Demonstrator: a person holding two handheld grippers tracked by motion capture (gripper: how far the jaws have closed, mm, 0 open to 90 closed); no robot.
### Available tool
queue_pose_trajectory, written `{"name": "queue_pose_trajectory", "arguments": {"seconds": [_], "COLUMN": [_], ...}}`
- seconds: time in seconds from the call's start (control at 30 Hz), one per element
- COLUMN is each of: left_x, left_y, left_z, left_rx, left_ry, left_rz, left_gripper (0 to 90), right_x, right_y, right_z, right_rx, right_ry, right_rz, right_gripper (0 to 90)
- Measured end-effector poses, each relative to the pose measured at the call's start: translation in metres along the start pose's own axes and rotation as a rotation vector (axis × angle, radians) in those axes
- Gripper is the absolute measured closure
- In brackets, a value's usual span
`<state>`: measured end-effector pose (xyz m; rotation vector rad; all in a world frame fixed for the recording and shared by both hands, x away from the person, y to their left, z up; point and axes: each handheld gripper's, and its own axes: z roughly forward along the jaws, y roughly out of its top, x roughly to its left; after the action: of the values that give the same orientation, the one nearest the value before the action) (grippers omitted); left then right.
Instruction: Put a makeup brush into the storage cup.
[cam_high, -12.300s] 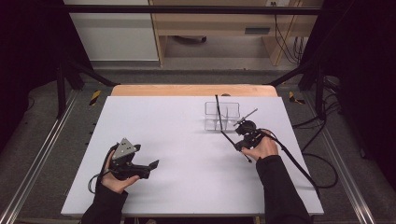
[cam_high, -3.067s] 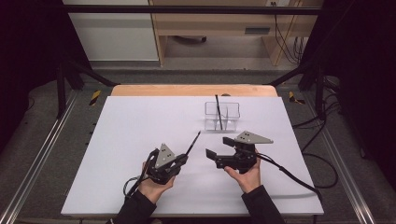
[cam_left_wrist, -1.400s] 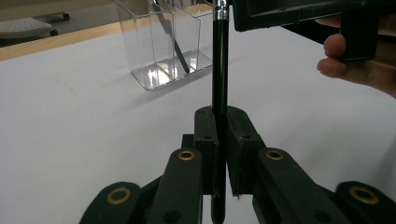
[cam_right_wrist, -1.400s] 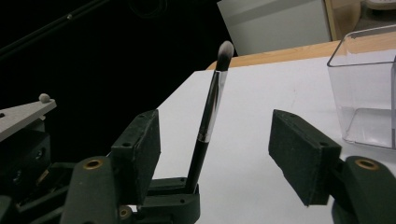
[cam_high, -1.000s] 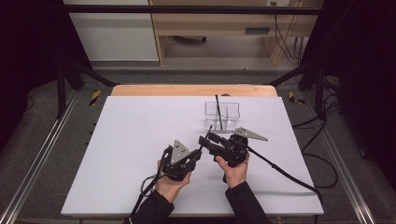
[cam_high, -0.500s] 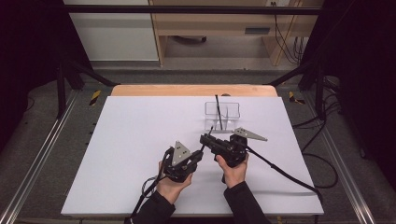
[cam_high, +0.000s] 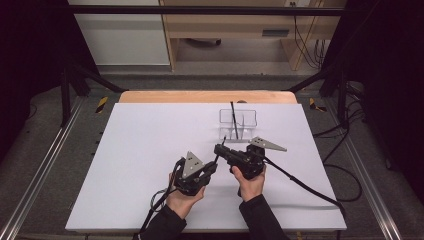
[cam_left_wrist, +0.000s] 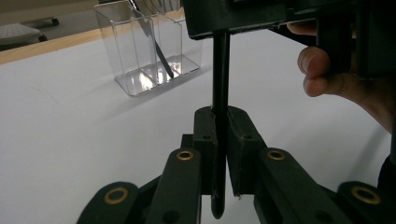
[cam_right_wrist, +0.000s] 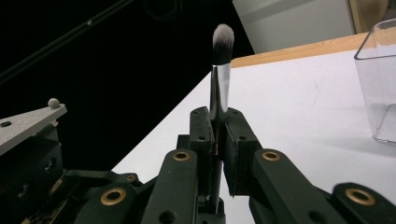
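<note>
Both tools gripped one makeup brush (cam_right_wrist: 219, 74): my right gripper (cam_right_wrist: 217, 135) had just been closing and now pinched its silver ferrule, while my left gripper (cam_left_wrist: 220, 135) clamped the black handle lower down, above the table (cam_high: 140, 150). To hand over cleanly, I judged the left should release before I carried it toward the clear organizer (cam_high: 239, 125).
</note>
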<state>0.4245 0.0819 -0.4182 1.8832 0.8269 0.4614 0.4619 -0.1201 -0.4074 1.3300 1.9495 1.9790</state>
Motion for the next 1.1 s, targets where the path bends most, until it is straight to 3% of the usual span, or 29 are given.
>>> {"name": "queue_pose_trajectory", "arguments": {"seconds": [0.2, 0.5, 1.1], "left_x": [0.004, 0.015, 0.034], "left_y": [0.001, 0.003, -0.007], "left_z": [-0.004, -0.014, -0.034], "left_rx": [0.010, 0.022, 0.042], "left_ry": [-0.002, -0.051, -0.058], "left_rz": [0.034, 0.072, 0.127], "left_gripper": [70.1, 50.0, 26.8], "right_x": [0.001, -0.001, -0.002], "right_y": [0.001, 0.003, 0.007], "right_z": [-0.002, -0.004, -0.010], "right_rx": [0.001, 0.016, 0.023], "right_ry": [0.000, -0.016, -0.055], "right_rz": [-0.025, -0.083, -0.164], "right_gripper": [84.1, 84.1, 84.1]}}
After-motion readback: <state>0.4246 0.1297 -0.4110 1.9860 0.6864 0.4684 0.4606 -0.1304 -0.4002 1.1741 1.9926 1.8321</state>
